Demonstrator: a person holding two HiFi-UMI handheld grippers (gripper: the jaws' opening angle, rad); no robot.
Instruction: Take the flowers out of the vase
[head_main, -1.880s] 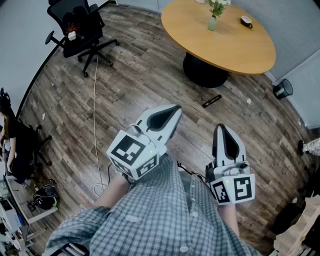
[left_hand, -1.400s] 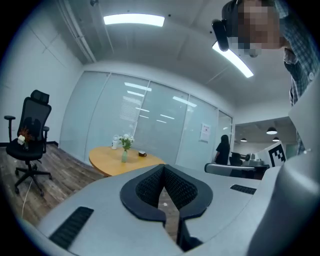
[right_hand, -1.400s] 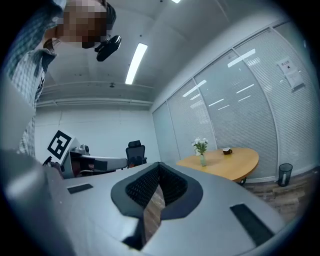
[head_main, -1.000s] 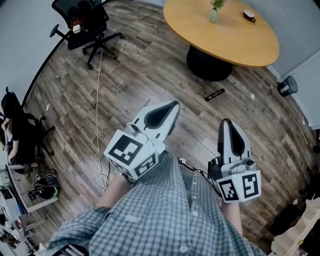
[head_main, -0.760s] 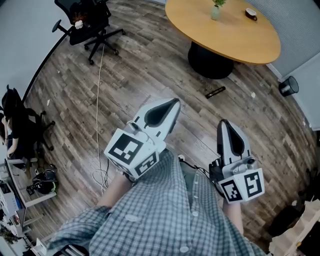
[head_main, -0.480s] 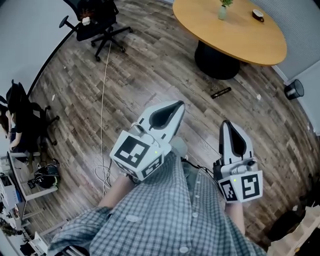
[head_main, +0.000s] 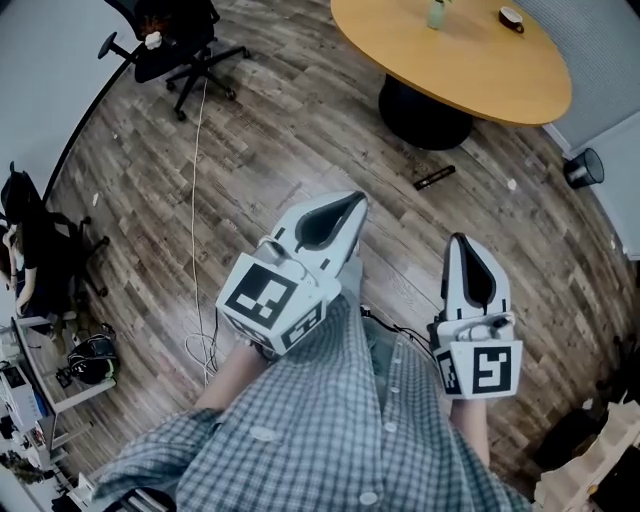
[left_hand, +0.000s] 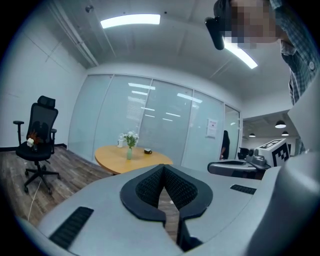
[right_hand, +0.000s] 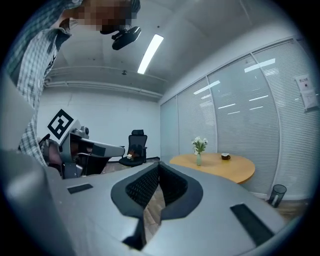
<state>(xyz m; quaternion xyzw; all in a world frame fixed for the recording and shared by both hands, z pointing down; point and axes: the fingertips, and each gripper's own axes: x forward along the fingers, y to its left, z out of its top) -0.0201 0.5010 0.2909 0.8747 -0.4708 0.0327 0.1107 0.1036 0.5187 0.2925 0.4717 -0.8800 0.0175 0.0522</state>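
As I judge it, nothing of the job is done yet. The flowers (right_hand: 200, 144) stand upright in the small vase (right_hand: 198, 160). The vase sits on the round wooden table (head_main: 470, 75) at the far side of the room, a little to the right of where I stand. A cup (head_main: 511, 17) sits on the same table, to the right of the vase and apart from it. In the head view only the lower part of the vase shows at the top edge, and the blooms are cut off.

I am well apart from the table, with bare wooden floor (head_main: 280, 150) between us. My left gripper (head_main: 352, 202) and my right gripper (head_main: 462, 243) are held close in front of my body, pointing roughly level towards the table. Each has its jaws pressed together with nothing between them.

So everything is left to do. I have to get to the table, spread one pair of jaws, pinch the stems above the vase's mouth and lift them clear. The vase looks small and light, so I expect I should steady it with the other gripper or it may tip. The office chair (head_main: 165, 50) at the far left is off my path.
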